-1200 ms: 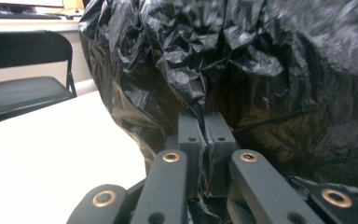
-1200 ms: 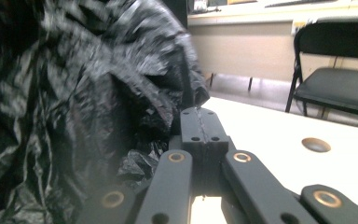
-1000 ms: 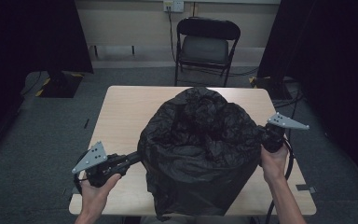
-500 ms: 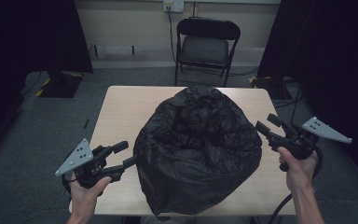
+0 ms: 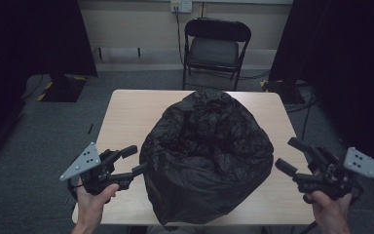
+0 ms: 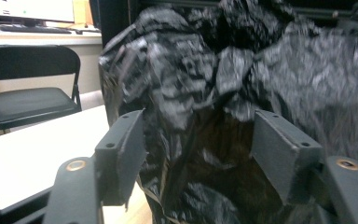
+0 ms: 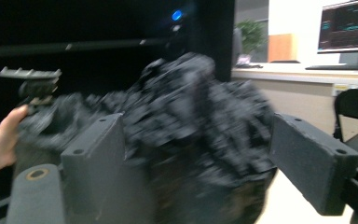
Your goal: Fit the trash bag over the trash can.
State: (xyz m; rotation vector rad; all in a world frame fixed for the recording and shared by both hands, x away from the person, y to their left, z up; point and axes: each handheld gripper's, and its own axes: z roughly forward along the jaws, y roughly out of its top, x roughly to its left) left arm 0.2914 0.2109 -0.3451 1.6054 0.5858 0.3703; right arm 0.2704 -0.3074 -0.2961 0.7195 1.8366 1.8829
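**Both jaws off the black bag**

Jaws on both my grippers stand apart with nothing pinched; each pair has just been opening. Left gripper (image 5: 135, 160): jaws spread partway, tips just at the left flank of the black plastic bag (image 5: 207, 156), lower tip at the film's edge, and I cannot tell whether it touches. From the left gripper view, the crinkled bag (image 6: 223, 93) sits straight ahead between the two pads, none of it pressed. Right gripper (image 5: 287, 153): jaws wide, near the bag's right side but clear of it, out past the right edge of the table (image 5: 126, 112). From the right gripper view, the bag (image 7: 191, 116) is blurred, framed by the spread pads; my left hand (image 7: 2, 137) shows beyond it.

Bag: puffed up, rumpled, upright at the middle of the table, its base reaching the near edge. Folding chair (image 5: 215, 46) stands behind the table's far side.
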